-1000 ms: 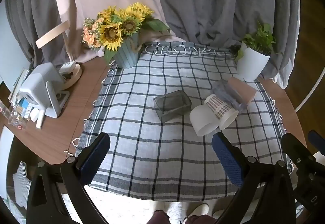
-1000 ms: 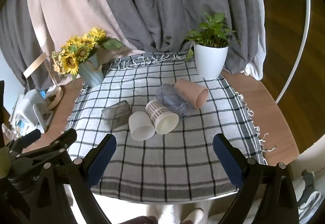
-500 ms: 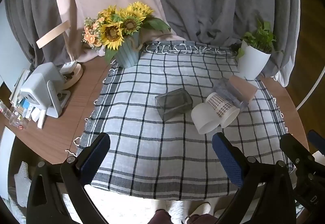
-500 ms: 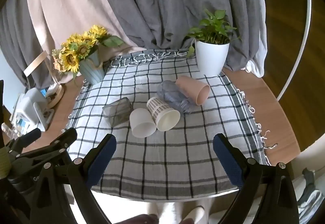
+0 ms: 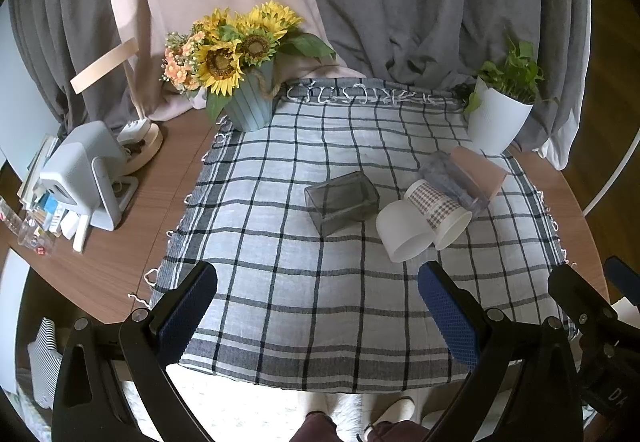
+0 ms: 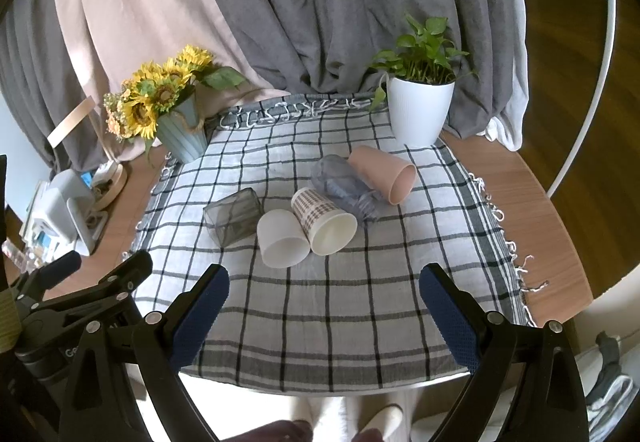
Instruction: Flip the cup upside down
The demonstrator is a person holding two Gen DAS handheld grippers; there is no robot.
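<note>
White cup (image 6: 280,240) lies on side mid-cloth (image 6: 360,302), mouth toward near edge, axis pointing back-left; touches checked cup (image 6: 324,219) on right. Right gripper (image 6: 324,312) nearer, dead ahead, jaws wide, empty. Left gripper (image 5: 318,308) also agape. Grey box (image 6: 234,215) just left; clear cup (image 6: 344,185), pink cup (image 6: 382,173) behind.

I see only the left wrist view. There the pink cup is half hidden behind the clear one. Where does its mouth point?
Observer: In the right wrist view, the pink cup lies on its side, with its mouth pointing right and slightly toward the camera.
Operator: Is the right gripper open?
Observer: Yes, the right gripper is wide open and holds nothing.
Operator: Is anything inside the checked paper cup?
Observer: The checked paper cup looks empty inside.
</note>
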